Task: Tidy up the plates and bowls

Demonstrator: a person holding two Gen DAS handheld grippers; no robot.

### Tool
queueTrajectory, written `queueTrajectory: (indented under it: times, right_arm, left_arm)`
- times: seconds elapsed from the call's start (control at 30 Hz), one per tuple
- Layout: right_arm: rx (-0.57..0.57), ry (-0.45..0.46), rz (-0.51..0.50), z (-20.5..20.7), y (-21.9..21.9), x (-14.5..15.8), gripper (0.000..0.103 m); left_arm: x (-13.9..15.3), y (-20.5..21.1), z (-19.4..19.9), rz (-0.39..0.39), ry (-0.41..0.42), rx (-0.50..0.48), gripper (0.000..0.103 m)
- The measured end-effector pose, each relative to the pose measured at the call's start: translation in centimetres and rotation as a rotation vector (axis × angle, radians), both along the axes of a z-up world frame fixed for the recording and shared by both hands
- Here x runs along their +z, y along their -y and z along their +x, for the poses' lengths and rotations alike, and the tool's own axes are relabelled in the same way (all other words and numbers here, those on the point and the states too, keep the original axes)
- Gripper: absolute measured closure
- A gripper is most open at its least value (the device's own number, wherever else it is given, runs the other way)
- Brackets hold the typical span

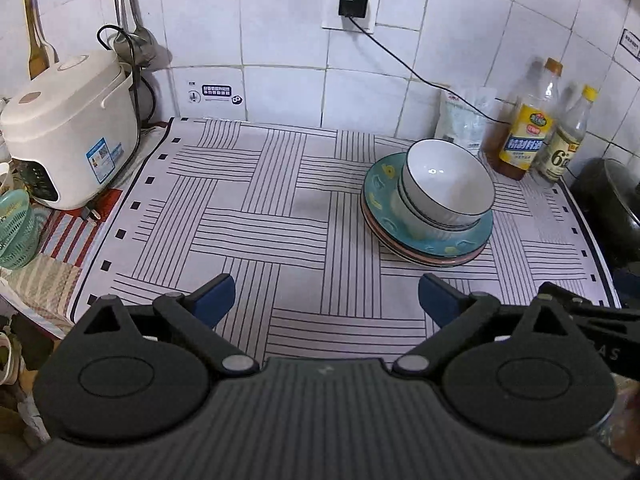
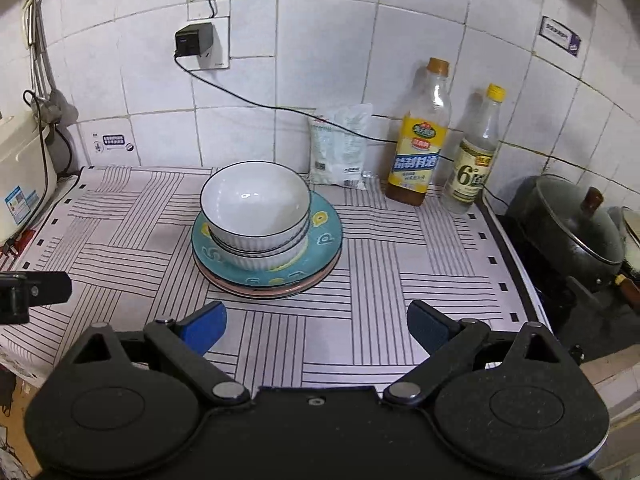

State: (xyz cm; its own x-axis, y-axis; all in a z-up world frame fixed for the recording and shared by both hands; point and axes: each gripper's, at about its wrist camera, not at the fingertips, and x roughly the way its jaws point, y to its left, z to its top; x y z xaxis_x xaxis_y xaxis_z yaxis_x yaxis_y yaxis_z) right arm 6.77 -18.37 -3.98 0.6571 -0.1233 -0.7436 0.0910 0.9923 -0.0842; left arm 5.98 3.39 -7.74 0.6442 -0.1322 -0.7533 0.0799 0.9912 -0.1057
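Note:
Two white ribbed bowls [image 1: 448, 186] are nested on a teal patterned plate [image 1: 472, 236], which lies on a pink plate on the striped mat. The same stack shows in the right wrist view, with the bowls [image 2: 256, 204] on the teal plate [image 2: 324, 236]. My left gripper [image 1: 326, 300] is open and empty, hovering over the mat to the near left of the stack. My right gripper [image 2: 316, 322] is open and empty, just in front of the stack. The left gripper's tip [image 2: 36, 292] shows at the left edge of the right wrist view.
A white rice cooker [image 1: 68, 128] stands at the left. Two bottles [image 2: 420, 148] and a white bag [image 2: 340, 148] line the tiled wall at the back right. A black lidded pot [image 2: 572, 232] sits on the stove to the right. A green basket [image 1: 16, 228] is at the far left.

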Motion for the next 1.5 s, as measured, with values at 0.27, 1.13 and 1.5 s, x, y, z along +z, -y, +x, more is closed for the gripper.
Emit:
queueTrajectory:
  times: [0.27, 1.13, 1.5]
  right_arm:
    - [0.005, 0.003, 0.007, -1.7, 1.0, 1.1, 0.004]
    - [0.008, 0.052, 0.012, -4.4, 0.9, 2.5, 0.004]
    - [-0.018, 0.115, 0.005, -6.1, 0.2, 3.1, 0.004]
  left_arm:
    - [1.1, 0.5, -1.8, 0.039, -0.013, -0.031, 0.004]
    - [3.2, 1.2, -5.1, 0.115, 0.043, -0.067, 0.004]
    - [2.3, 0.2, -5.5, 0.061, 0.025, -0.058, 0.004]
